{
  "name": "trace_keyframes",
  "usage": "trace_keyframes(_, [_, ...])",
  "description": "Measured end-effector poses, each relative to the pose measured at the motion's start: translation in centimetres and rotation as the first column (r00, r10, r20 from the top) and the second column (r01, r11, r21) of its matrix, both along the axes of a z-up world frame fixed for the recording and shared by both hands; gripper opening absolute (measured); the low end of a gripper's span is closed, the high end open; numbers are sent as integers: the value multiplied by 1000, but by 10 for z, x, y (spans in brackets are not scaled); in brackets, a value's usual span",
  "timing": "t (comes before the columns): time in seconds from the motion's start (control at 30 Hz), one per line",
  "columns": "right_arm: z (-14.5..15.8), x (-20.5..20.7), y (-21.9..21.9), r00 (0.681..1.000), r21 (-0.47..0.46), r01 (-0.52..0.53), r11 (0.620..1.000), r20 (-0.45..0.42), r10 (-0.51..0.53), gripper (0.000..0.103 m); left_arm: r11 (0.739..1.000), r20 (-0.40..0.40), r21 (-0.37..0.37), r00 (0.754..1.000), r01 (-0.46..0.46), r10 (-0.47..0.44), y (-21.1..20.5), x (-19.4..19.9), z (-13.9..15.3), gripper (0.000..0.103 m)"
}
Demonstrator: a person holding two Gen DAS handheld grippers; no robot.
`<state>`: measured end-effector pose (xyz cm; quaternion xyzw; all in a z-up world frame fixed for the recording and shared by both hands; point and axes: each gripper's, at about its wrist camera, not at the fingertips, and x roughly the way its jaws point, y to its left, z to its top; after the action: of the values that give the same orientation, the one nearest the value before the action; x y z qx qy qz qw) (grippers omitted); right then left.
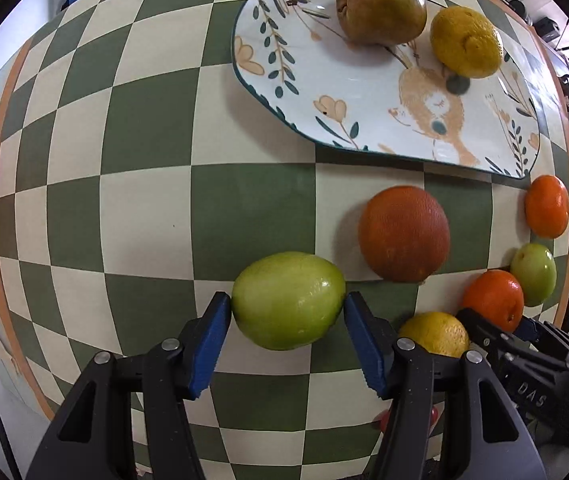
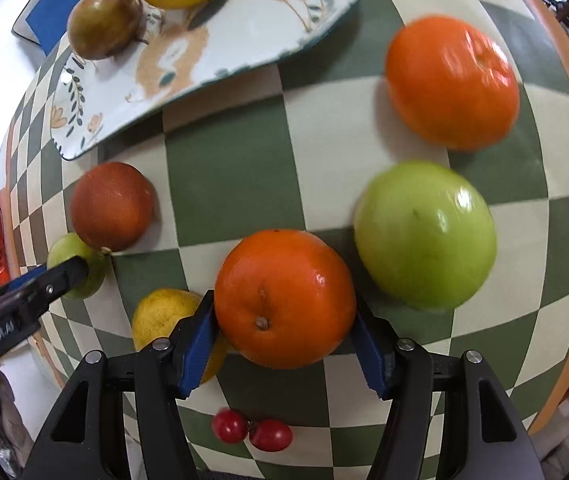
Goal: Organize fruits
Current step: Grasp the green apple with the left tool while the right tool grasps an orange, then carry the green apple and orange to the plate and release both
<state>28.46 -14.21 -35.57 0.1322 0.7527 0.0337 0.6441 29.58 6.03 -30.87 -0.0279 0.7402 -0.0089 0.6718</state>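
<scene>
The left tool brackets a smooth green oval fruit on the checkered tabletop, pads touching its sides. The right tool likewise clamps a glossy orange tangerine. Both fruits probably go to the far illustrated oval plate.

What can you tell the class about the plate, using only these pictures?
The plate is oblong, white and glossy like glazed ceramic, with a dark teal rim and painted flowers, leafy sprigs and a tan rabbit. It lies flat on the green checked tablecloth. A brownish-green fruit and a lemon rest on it.
</scene>
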Motion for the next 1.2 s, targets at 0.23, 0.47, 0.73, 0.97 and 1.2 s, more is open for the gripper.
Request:
trace_keyframes(0.23, [3, 1, 3, 1000, -12, -10, 1000, 7, 10, 66, 999, -3, 26, 1000, 28, -28, -9, 1, -7, 57])
trace_keyframes(0.47, [22, -2, 9, 999, 6, -21, 1000, 50, 21, 65, 1000, 39, 10, 999, 13, -13, -15, -3, 19, 57])
trace_keyframes(0.73, [87, 55, 0, 985, 84, 1, 996, 172, -16, 65, 997, 165, -82, 986, -15, 28, -8, 46, 89, 57])
trace_keyframes(0.97, [68, 136, -4, 982, -43, -80, 996, 168, 86, 65, 999, 135, -25, 990, -31, 34, 11, 140, 71, 57])
trace_keyframes(1.2, [40, 152, -4, 983, -77, -131, 988, 116, 139, 65, 999, 29, -9, 999, -41, 41, 17, 182, 25, 57])
